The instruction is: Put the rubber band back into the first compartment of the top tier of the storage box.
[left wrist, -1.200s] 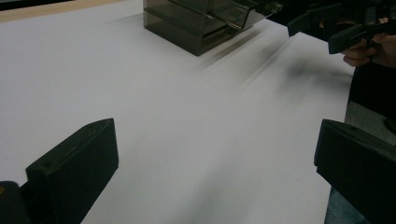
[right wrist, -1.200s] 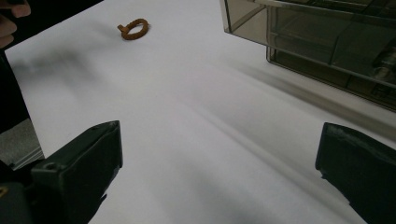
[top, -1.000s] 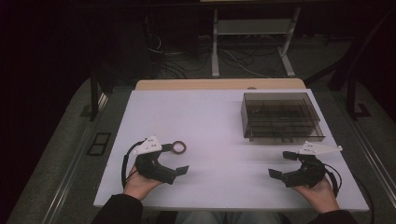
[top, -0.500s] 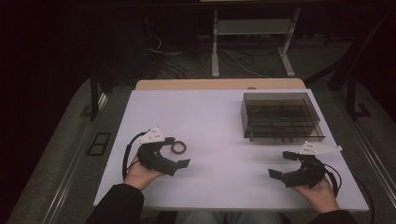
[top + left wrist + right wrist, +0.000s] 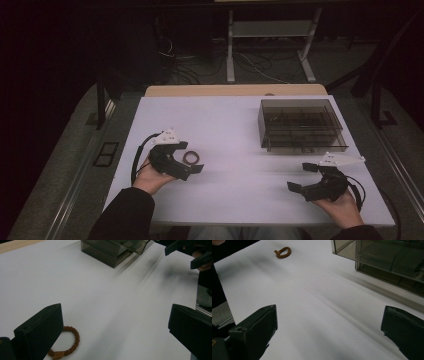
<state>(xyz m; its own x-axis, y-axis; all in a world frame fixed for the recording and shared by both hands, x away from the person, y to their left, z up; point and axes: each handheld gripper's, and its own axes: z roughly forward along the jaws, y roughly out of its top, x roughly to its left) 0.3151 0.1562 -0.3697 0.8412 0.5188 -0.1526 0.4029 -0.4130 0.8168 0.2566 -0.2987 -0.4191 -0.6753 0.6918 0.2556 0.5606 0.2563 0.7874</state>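
We're hovering the left gripper (image 5: 191, 157) w/ jaws wide open beside the beaded bracelet (image 5: 191, 158), well apart from the smoked plastic drawer box (image 5: 300, 125), right gripper (image 5: 304, 177) open too; nothing's grasped yet.

Matt white tabletop (image 5: 235, 130), smooth; a strip of pale wood (image 5: 235, 90) at upper centre. Smoky translucent glossy plastic box (image 5: 300, 124). Brown beaded bracelet (image 5: 68, 342).

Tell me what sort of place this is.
Probably a lab or workshop bench set up for recording handling tasks: a white table under a fixed camera, loose cables on the floor behind it, and a person's hands each holding a gripper, left and right.
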